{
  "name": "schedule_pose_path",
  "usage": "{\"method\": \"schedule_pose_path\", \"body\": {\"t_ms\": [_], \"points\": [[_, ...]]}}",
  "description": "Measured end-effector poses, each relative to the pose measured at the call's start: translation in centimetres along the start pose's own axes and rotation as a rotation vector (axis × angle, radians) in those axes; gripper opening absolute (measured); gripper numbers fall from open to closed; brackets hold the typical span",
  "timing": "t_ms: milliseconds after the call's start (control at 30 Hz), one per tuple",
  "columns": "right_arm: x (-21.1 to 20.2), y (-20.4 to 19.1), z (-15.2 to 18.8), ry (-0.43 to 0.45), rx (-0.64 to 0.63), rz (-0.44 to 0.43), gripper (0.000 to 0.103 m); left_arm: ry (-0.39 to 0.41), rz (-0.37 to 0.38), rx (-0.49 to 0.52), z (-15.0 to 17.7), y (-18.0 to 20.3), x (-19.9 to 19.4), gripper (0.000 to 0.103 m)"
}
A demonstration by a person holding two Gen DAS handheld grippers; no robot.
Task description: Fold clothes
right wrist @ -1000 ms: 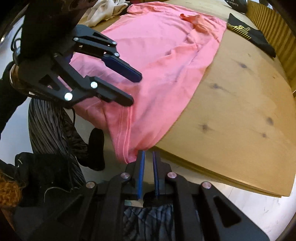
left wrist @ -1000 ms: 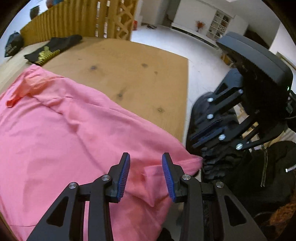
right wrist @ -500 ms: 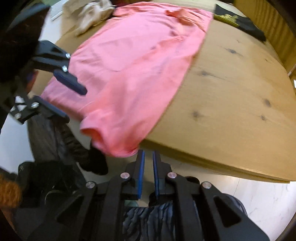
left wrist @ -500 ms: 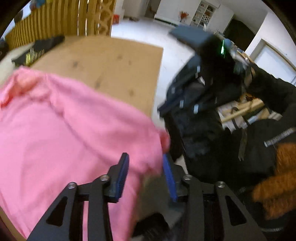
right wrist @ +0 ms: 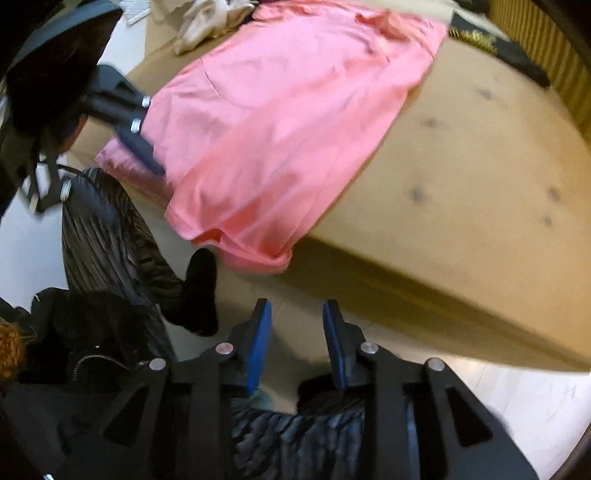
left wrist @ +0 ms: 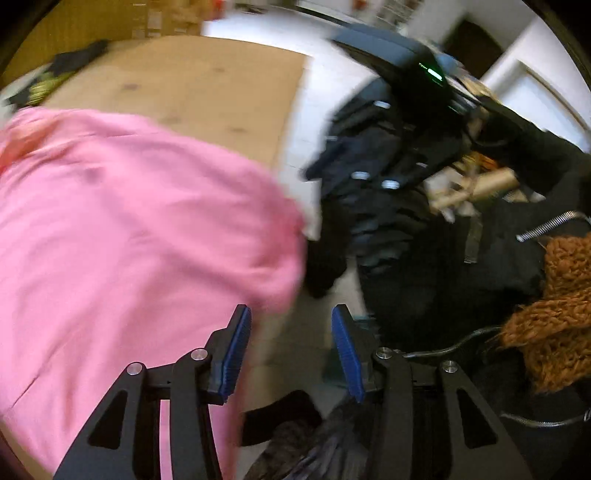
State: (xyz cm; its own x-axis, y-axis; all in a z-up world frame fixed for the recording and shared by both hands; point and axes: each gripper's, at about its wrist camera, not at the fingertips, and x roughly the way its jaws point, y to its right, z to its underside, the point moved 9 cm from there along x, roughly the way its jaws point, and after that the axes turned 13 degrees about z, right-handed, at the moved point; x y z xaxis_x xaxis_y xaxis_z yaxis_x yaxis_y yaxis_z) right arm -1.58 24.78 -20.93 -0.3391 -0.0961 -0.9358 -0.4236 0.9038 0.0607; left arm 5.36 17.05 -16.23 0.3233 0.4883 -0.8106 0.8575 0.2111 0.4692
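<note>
- At the bottom of the right wrist view, the right gripper (right wrist: 297, 339) hung past the tabletop edge over the floor; its fingers (right wrist: 260, 343) were spreading apart with nothing between them, likely to be ready for a fresh hold on the cloth.
- At the bottom of the left wrist view, the left gripper (left wrist: 291, 350) was released too, its blue fingers (left wrist: 236, 350) parted and empty. The left one lay just over the cloth's near edge without pinching it.
- A person's dark clothing (left wrist: 461, 266) and an orange knitted scarf (left wrist: 554, 306) filled the right of that view, so the person apparently stood close against the tabletop edge.
- The pink garment (right wrist: 288, 122) lay spread across the tabletop (right wrist: 480, 184) in the upper middle of the right view, its near corner (right wrist: 255, 254) drooping over the edge. By my reading it was laid flat so a fold could begin, with none made yet.
- Farther off, a pale crumpled cloth (right wrist: 207, 22) lay at the upper left and a dark folded garment (right wrist: 517, 55) at the upper right, probably other pieces set aside.
</note>
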Motion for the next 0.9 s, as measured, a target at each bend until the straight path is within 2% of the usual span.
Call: {"method": "schedule_pose_path", "body": {"t_ms": [133, 267, 400, 467, 633, 667, 767, 900], "points": [[-0.4, -0.8, -0.5, 0.056, -0.149, 0.028, 0.029, -0.001, -0.078, -0.062, 2.0, -2.8, -1.2, 0.047], [0.2, -1.9, -2.6, 0.106, -0.246, -0.011, 0.029, -0.003, -0.081, -0.115, 3.5, -3.8, -0.6, 0.046], [2.0, -3.1, -2.9, 0.097, -0.285, 0.000, 0.029, 0.013, -0.071, -0.140, 3.9, -4.5, -0.9, 0.047], [2.3, -3.3, -3.0, 0.097, -0.298, -0.004, 0.029, 0.016, -0.066, -0.147, 3.1, -5.1, -1.1, 0.048], [2.8, -3.0, -3.0, 0.073, -0.341, 0.003, 0.029, 0.019, -0.062, -0.151, 2.6, -3.6, -0.3, 0.051], [3.0, -3.0, -3.0, 0.069, -0.342, 0.001, 0.027, 0.020, -0.061, -0.150, 2.5, -3.6, -0.4, 0.052], [3.5, -3.1, -2.9, 0.056, -0.345, -0.005, 0.010, 0.024, -0.054, -0.150, 2.5, -3.6, -0.8, 0.055], [3.8, -3.5, -2.2, 0.010, -0.318, -0.030, 0.007, 0.031, -0.048, -0.154, 2.5, -3.5, -0.8, 0.056]]}}
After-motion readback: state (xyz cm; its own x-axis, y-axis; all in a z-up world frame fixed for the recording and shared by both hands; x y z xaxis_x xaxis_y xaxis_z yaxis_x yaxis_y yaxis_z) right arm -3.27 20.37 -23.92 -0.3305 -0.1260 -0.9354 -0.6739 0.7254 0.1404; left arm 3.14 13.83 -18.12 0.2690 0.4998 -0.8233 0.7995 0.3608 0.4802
